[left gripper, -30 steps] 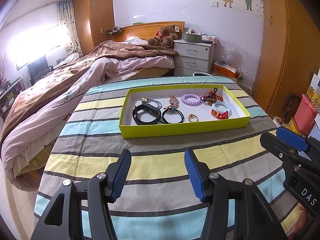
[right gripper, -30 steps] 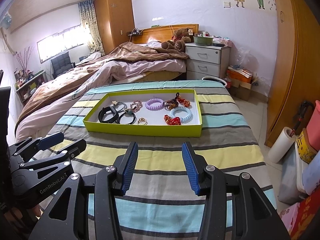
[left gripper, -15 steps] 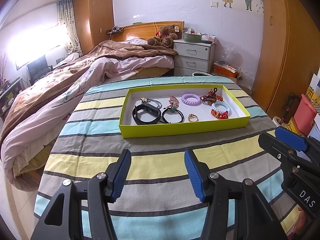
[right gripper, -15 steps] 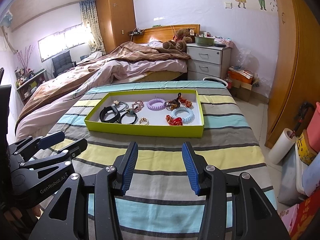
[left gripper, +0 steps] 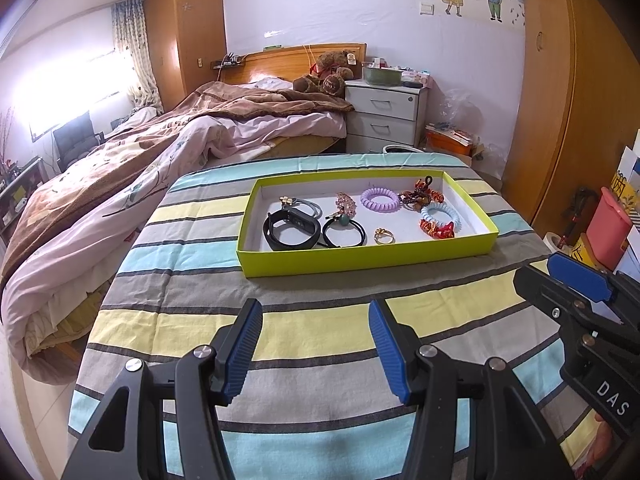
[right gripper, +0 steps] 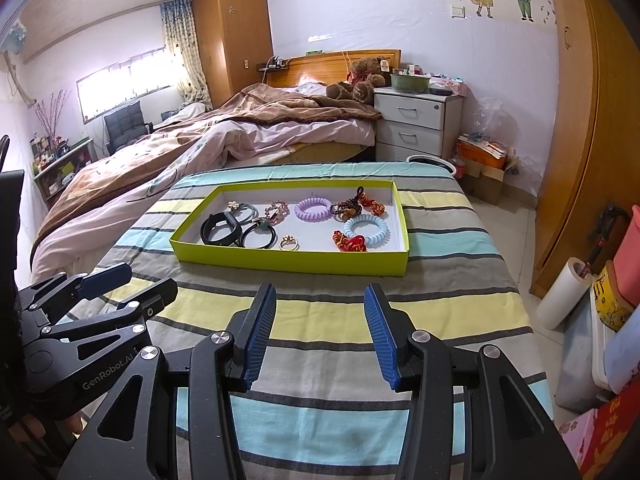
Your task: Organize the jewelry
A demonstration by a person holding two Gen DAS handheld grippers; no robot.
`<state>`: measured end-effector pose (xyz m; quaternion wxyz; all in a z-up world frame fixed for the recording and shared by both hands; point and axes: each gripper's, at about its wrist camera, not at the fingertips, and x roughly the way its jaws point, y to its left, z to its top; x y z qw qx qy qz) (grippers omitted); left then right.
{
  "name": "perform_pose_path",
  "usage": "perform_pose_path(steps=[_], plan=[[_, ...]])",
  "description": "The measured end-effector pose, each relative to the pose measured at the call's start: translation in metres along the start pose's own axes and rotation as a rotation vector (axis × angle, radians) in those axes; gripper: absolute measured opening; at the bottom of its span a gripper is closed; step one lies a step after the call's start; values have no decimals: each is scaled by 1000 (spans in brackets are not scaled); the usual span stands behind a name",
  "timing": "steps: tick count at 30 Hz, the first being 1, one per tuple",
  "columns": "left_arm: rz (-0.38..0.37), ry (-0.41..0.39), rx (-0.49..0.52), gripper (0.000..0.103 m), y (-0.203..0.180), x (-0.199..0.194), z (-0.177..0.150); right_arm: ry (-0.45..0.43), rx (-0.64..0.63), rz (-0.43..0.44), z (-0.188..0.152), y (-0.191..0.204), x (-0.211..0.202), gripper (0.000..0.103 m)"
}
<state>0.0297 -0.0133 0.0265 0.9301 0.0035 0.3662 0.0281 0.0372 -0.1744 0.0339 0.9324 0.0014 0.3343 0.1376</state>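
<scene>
A lime-green tray point(left gripper: 360, 258) point(right gripper: 288, 260) lies on the striped tablecloth and holds several pieces: a black band point(left gripper: 290, 232) point(right gripper: 220, 229), a black hair tie point(left gripper: 344, 234), a gold ring point(left gripper: 384, 236) point(right gripper: 289, 243), a purple coil tie point(left gripper: 380, 199) point(right gripper: 314, 209), a light blue coil tie point(left gripper: 440, 214) point(right gripper: 367, 230) and a red ornament point(left gripper: 436, 230) point(right gripper: 350, 242). My left gripper point(left gripper: 316, 344) hovers open over the cloth, short of the tray. My right gripper point(right gripper: 320, 332) is likewise open and empty, near the tray's front wall. Each gripper shows at the edge of the other's view.
The striped table point(left gripper: 192, 320) ends at a drop on the left toward an unmade bed point(left gripper: 120, 168). A white nightstand point(left gripper: 384, 116) stands behind. Boxes, a pink bin point(left gripper: 610, 232) and a paper roll point(right gripper: 564, 296) crowd the floor at the right.
</scene>
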Motion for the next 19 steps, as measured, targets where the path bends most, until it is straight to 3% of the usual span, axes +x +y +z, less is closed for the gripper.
perform_pose_path(steps=[19], plan=[[2,0,-8,55,0,-1,1,-1,-2,-2,0,1,0,47]])
